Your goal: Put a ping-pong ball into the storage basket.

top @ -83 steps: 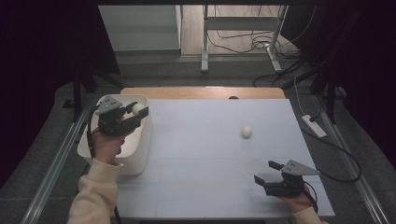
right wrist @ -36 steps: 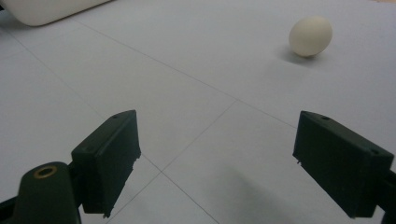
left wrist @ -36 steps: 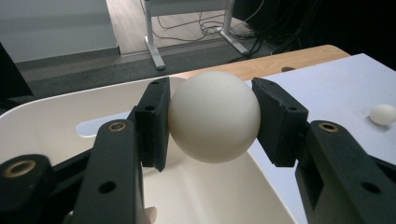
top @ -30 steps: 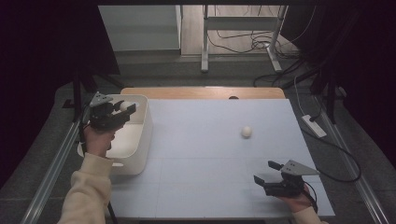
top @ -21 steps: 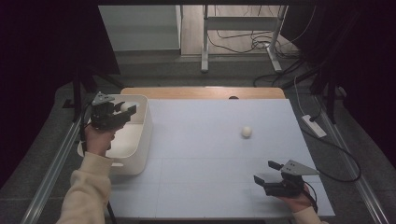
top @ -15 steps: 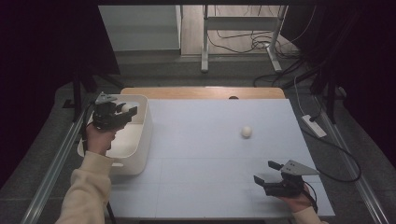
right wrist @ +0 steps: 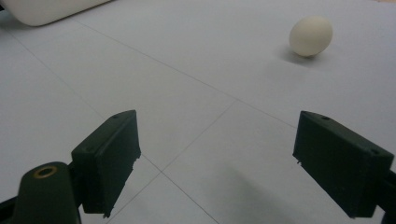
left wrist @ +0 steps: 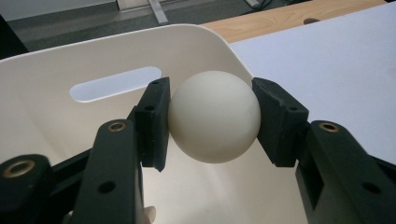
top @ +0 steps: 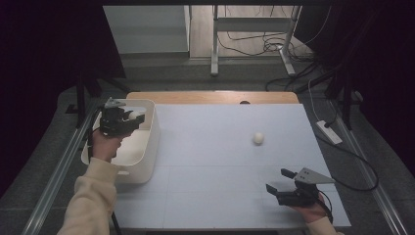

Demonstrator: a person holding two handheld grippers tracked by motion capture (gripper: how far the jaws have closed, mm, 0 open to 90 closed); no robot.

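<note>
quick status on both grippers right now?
Left gripper: shut on the cream round ball, over the white plastic bin.
Right gripper: open, holding nothing, low over the white table.

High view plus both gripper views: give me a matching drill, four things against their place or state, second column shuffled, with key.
Things:
1. left gripper
2. right gripper
3. loose white egg
4. white bin

States or places:
A. lying alone on the white table top
B. jaws wide apart, nothing between them, near the table's front edge
C. standing at the table's left edge
D. shut on a white ball, held over the bin

Pairs: 1-D, 2-B, 3-A, 4-C
</note>
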